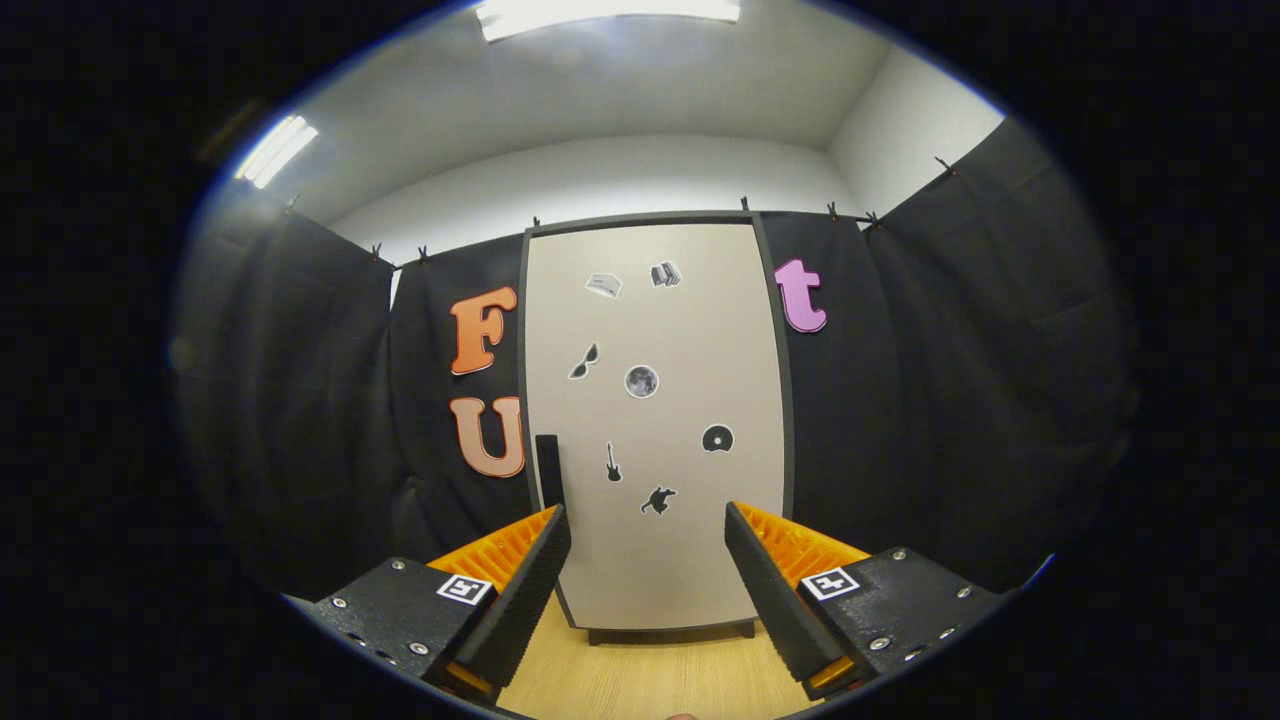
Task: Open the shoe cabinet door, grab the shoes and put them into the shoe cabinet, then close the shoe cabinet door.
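A tall shoe cabinet (655,330) stands straight ahead against the booth wall, its pale door shut and dotted with several small stickers. A dark vertical handle (548,470) sits on the door's left edge, just above my left fingertip. My gripper (648,530) is open, with nothing between its fingers, which frame the lower part of the door from some distance back. No shoes are in sight.
A wooden floor (650,680) runs from under the fingers to the cabinet's base. Black cloth walls (930,400) close in on both sides of the cabinet. Ceiling lights (610,15) shine above.
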Tool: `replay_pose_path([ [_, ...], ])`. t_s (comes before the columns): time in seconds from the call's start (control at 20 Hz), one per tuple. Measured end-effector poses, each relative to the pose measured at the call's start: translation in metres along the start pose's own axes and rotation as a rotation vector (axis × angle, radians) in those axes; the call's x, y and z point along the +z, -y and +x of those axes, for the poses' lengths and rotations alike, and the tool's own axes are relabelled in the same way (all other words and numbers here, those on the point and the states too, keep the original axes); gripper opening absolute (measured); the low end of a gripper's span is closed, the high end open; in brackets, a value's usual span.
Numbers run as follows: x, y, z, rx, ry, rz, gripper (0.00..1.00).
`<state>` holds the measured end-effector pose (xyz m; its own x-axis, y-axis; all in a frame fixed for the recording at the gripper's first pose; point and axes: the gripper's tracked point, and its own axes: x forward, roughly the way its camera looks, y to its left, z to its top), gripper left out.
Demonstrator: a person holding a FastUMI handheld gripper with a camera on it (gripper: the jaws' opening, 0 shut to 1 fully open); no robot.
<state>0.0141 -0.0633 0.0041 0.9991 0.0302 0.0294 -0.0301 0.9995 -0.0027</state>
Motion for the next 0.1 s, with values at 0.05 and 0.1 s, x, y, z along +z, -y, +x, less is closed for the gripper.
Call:
replay_pose_path([
  [0.05, 0.001, -0.0007, -0.0015, -0.003, 0.002, -0.002, 0.97],
  [0.1, 0.003, -0.0015, -0.0035, -0.004, 0.006, -0.005, 0.97],
])
